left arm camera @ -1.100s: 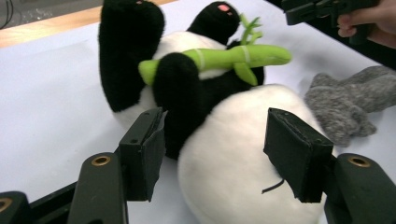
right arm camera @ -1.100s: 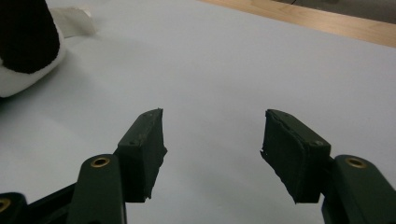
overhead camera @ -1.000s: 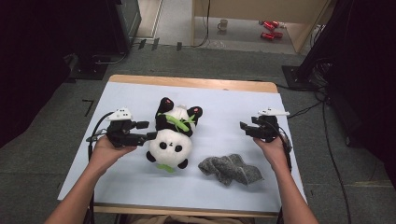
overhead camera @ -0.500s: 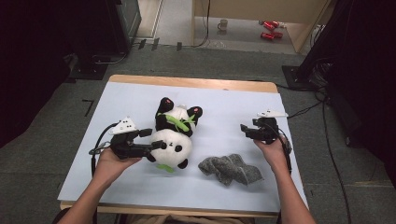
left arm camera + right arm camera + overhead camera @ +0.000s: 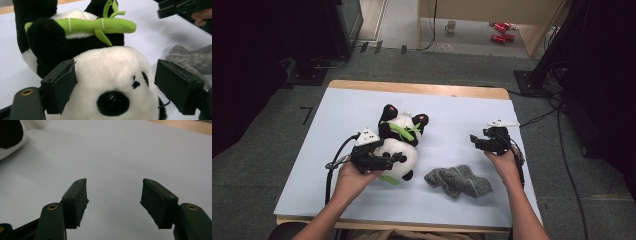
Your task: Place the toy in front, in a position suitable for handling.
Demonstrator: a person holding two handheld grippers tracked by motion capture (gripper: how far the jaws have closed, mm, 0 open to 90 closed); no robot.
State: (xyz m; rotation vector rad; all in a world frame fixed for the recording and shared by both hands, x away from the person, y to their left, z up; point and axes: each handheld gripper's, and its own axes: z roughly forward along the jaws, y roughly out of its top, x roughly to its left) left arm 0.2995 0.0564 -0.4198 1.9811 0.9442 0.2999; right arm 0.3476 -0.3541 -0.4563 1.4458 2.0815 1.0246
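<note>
— Where are you working?
— You're in a lab: grey carpet floor (image 5: 272, 165), black equipment racks (image 5: 342, 25), cables (image 5: 562, 145) trailing around a paper-covered tabletop (image 5: 452, 95), a mug (image 5: 451, 26) on the floor.

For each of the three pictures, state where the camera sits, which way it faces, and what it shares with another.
High view: above the table, looking down; forearms, both hand-held grippers.
Left gripper view: on the left hand-held gripper, facing the panda; own jaws.
Right gripper view: on the right hand-held gripper, facing bare cover; own jaws.
Shared: the panda.
</note>
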